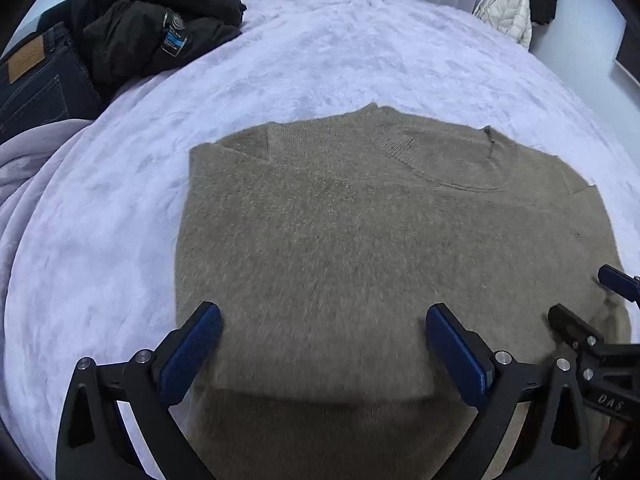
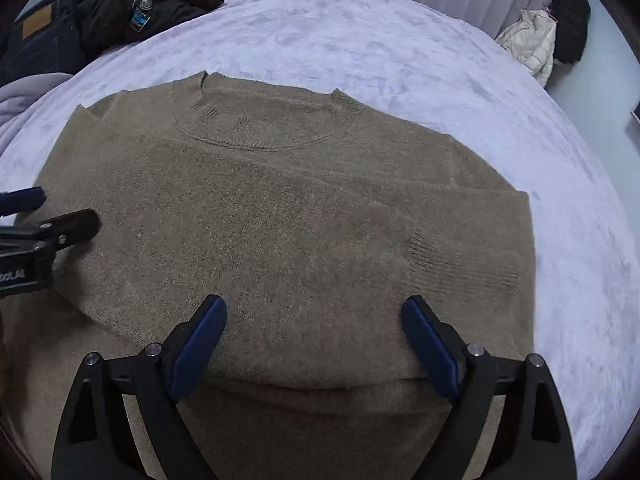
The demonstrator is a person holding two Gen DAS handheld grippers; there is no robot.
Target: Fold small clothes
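Left gripper (image 1: 324, 344): blue fingers (image 1: 192, 356) spread wide, nothing clamped, poised over the near folded edge of the sweater (image 1: 360, 220). Same with the right gripper (image 2: 315, 338): fingers (image 2: 198, 346) wide apart, empty, hanging just above that same edge, with knit showing between the pads but not pinched.

Outward from the fingers: olive-brown sweater flat on the lavender bed (image 1: 320, 40), collar (image 2: 260, 128) at the far end, hem side towards the fingers, so the long axis runs straight away from both grippers. Sleeves already tucked across the body, one ribbed cuff (image 2: 436, 256) lying on top at the right. Near part doubled over, a lower layer showing beneath the fold line just under the fingers.

Deciding relation: near edge lies crosswise, directly below and slightly ahead of both pairs of fingers, left gripper over its left half, right gripper over its right half, the two side by side and about equally close. Likely next: pinching that edge at two points and carrying it away, towards the collar.

Farther out, well apart: dark jacket (image 1: 152, 28) and jeans (image 1: 36, 80) piled at the bed's far left, pale coat (image 1: 508, 12) beyond the far right.
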